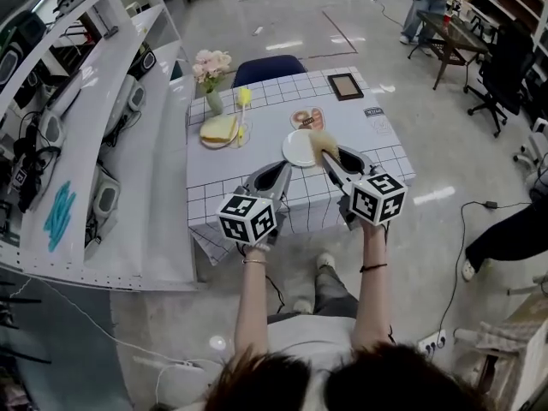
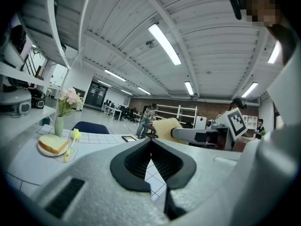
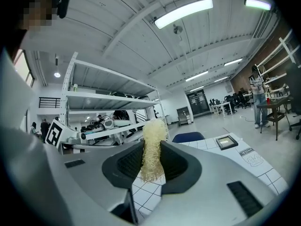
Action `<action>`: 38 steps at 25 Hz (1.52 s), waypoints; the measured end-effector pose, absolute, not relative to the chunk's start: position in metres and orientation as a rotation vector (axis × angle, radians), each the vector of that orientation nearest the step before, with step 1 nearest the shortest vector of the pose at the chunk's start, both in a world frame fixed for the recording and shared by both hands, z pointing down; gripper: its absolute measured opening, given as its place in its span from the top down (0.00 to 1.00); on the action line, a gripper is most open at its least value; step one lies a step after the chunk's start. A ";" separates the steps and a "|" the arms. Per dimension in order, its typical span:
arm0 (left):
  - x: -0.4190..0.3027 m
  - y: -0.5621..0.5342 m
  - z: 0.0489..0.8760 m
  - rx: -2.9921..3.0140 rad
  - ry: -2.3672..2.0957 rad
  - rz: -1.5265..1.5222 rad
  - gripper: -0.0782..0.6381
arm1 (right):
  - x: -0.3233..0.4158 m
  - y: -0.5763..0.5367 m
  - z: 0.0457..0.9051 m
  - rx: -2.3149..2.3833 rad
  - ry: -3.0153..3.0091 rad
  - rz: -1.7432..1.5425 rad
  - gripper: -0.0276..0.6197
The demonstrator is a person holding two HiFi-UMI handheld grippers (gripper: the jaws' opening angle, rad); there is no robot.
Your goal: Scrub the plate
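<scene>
Over on the left the bread on its saucer (image 1: pixel 219 130) and the flower vase (image 1: pixel 211 101) sit well apart from the action, so no worries there. The left gripper (image 1: pixel 282 166) has its jaws pinched together with nothing between them, hanging just beside the white plate (image 1: pixel 297 148). The plate looks to be lying loose on the checked tablecloth (image 1: pixel 257 157) near the front edge. That's my main concern: nobody's steadying it, so once scrubbing starts I'd guess it skates around or drags the cloth. To the right, the right gripper (image 1: pixel 330 157) is clamped on the yellow scrubber (image 1: pixel 324 146), right at the plate's rim. Only a narrow band of the scrubber is pinched and it's fluffy stuff, so pressing hard could work it out of the jaws.
</scene>
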State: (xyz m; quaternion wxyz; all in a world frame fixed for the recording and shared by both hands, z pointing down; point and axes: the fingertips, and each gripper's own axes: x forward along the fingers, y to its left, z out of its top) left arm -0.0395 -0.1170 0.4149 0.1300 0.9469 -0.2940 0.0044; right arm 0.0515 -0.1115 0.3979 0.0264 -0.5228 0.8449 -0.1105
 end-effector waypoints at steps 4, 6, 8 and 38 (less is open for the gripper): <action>-0.033 -0.134 0.421 2.729 -0.878 0.020 0.88 | 0.056 -0.131 0.404 -1.583 2.638 -0.365 0.84; -0.030 -0.141 0.426 2.718 -0.889 0.024 0.88 | 0.059 -0.139 0.408 -1.570 2.651 -0.378 0.84; -0.027 -0.148 0.429 2.707 -0.901 0.027 0.88 | 0.061 -0.147 0.412 -1.557 2.665 -0.390 0.84; -0.015 -0.240 0.487 2.432 -1.121 0.052 0.88 | 0.064 -0.267 0.471 -1.276 3.013 -0.616 0.84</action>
